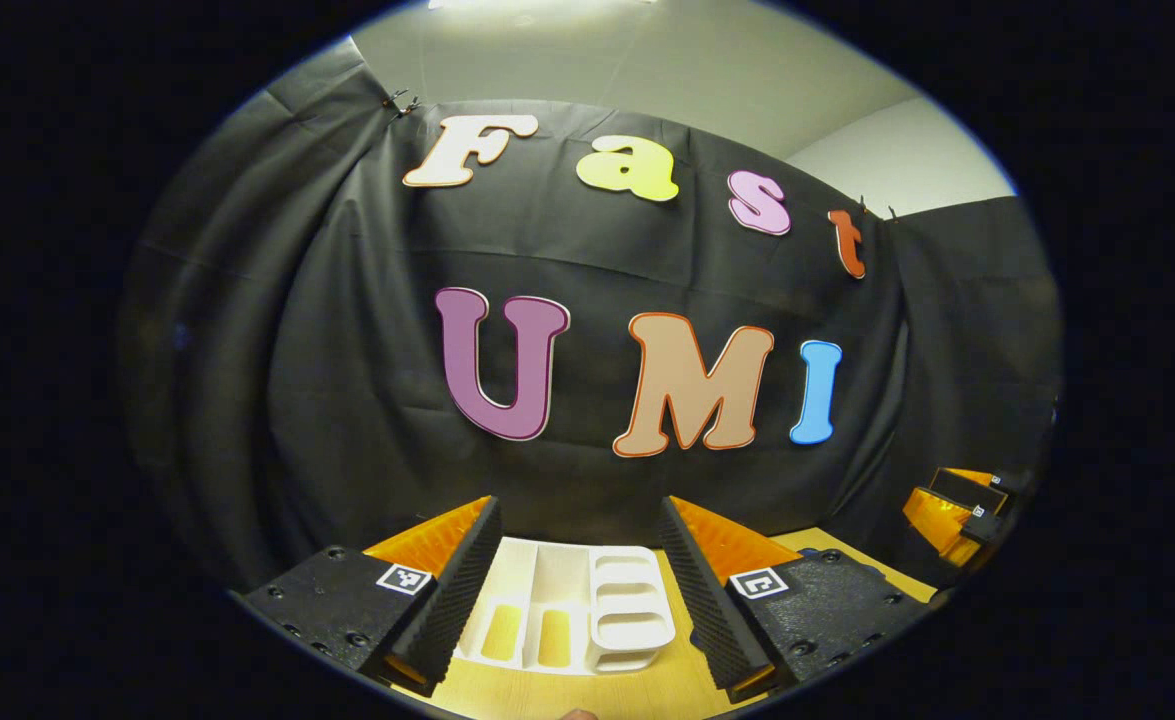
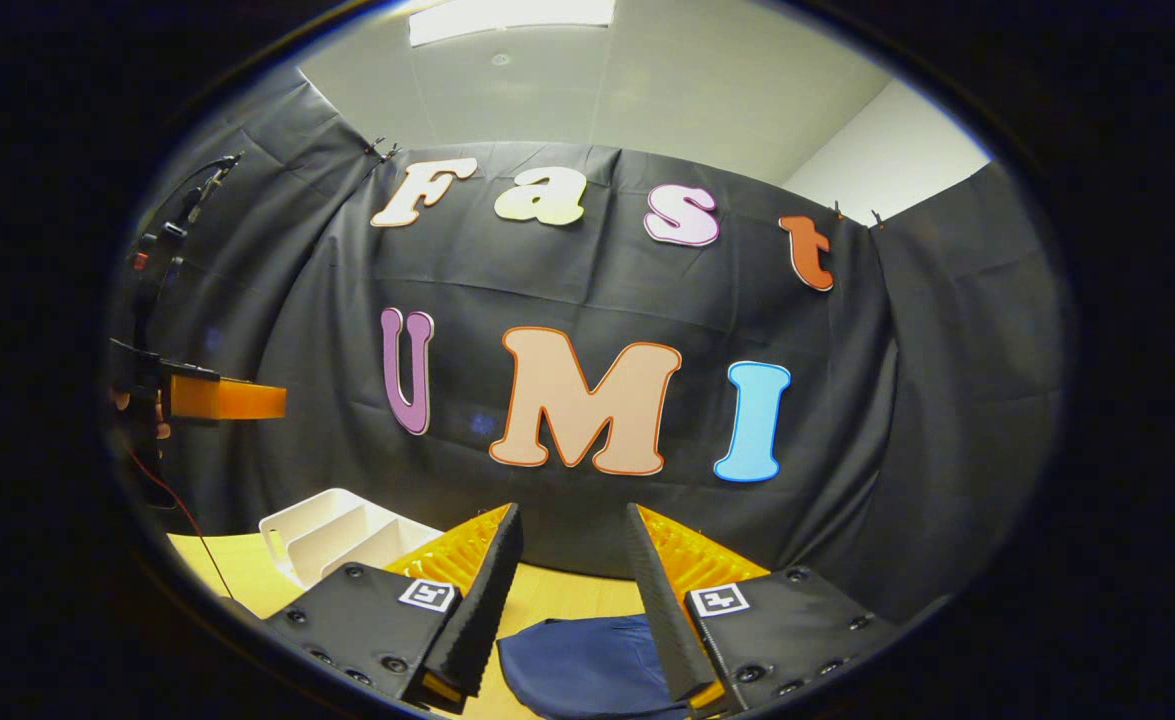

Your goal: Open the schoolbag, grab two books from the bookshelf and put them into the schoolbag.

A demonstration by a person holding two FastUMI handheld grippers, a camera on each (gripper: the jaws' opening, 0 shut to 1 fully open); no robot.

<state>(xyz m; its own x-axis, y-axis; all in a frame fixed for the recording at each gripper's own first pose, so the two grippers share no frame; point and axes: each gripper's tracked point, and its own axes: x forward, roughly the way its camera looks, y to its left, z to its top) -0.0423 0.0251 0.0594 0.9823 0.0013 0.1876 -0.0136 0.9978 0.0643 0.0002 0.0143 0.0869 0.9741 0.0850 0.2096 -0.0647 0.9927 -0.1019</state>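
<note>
Task barely begun, I reckon: both grippers, left & right, gape wide, empty; schoolbag untouched, bookshelf w/ no books visible.

The bookshelf is white, the schoolbag dark navy blue, and the table pale wood-grained yellow.

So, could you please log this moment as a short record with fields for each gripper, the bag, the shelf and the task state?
left gripper: open, holds nothing, raised over the table, aimed at the shelf
right gripper: open, holds nothing, above the bag
bag: dark blue, on the table in front of the right gripper; whether it is open cannot be told
shelf: white, with dividers, slots look bare; no books seen
task state: nothing gripped yet
</note>
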